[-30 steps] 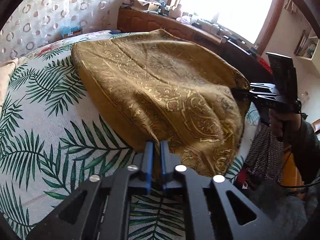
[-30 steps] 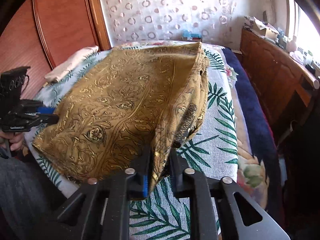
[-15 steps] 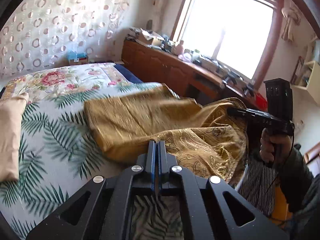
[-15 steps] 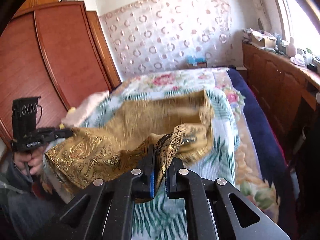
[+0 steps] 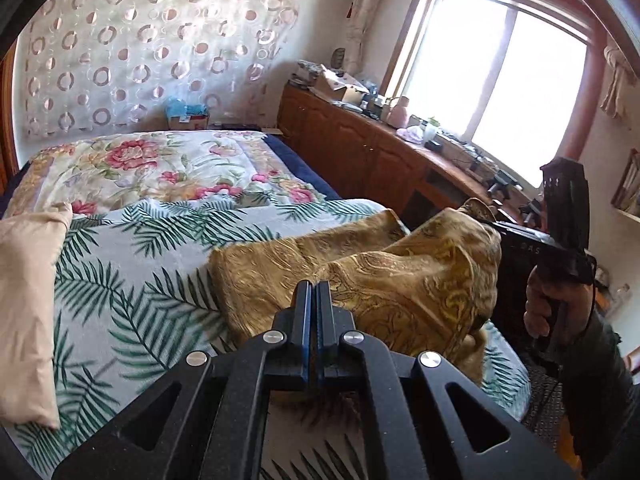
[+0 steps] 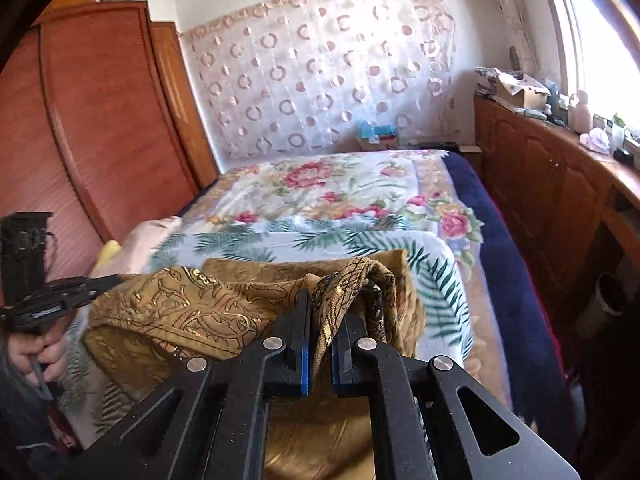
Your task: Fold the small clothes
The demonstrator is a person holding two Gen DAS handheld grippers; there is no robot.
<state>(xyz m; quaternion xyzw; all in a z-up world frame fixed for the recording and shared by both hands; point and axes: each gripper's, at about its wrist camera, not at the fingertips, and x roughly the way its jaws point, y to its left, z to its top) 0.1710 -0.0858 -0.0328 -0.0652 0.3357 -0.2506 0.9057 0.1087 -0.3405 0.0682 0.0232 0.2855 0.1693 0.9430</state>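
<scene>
A gold patterned cloth [image 5: 400, 280] is held lifted over the near end of the bed [image 5: 132, 272], its far part lying on the palm-leaf cover. One corner is clamped in the left tongs [image 5: 316, 292], whose jaws are pressed together on it. Another bunched edge is clamped in the right tongs [image 6: 320, 320]. A cream pillow [image 5: 28, 312] lies beside the cloth.

Daylight floods through the window [image 5: 492, 80] above a wooden cabinet [image 6: 552, 184]. A circle-patterned curtain [image 6: 320, 76] covers the far wall; a wardrobe [image 6: 100, 120] stands beside the bed [image 6: 340, 188].
</scene>
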